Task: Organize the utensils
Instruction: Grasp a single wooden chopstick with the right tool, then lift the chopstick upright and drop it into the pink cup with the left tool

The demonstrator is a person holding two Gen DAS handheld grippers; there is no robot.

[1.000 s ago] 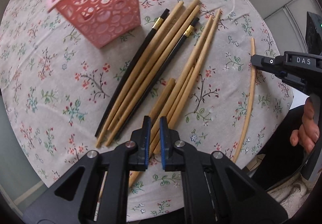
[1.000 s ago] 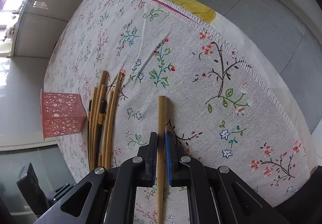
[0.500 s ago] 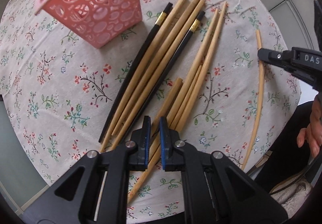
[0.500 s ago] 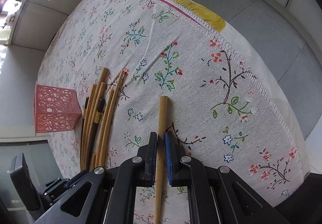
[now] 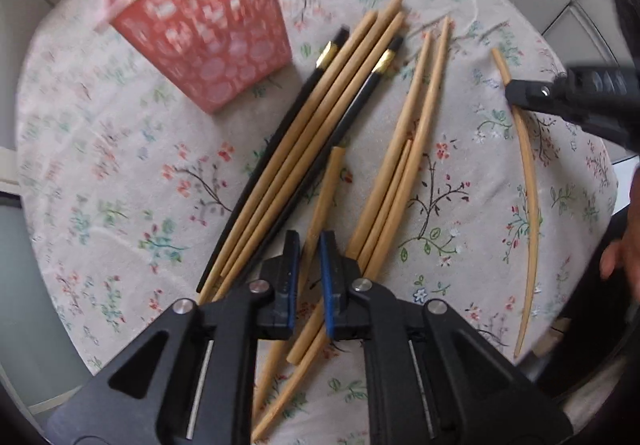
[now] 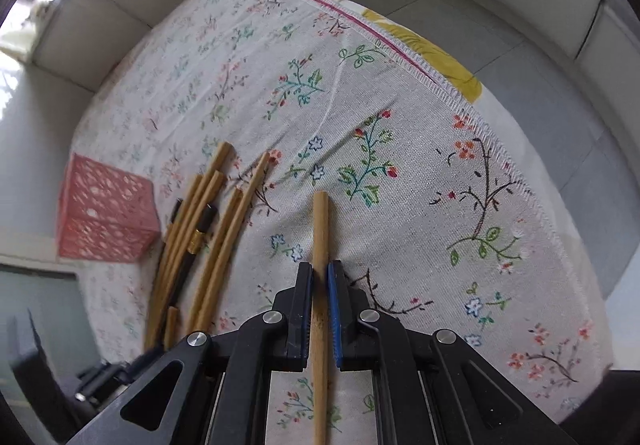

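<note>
The right gripper [image 6: 320, 305] has its fingers clamped on a lone bamboo chopstick [image 6: 320, 229], lying apart from the others at about three o'clock of the pile. The left gripper [image 5: 308, 273] hovers over the chopstick pile [image 5: 320, 149], fingers narrow and, as far as the blur allows, gripping nothing. The pink basket [image 5: 204, 25] stands at eleven o'clock of the pile on the worktop [image 5: 120, 173]. The held stick could pivot in so slim a pinch, miss the basket mouth, or knock its neighbours askew.
</note>
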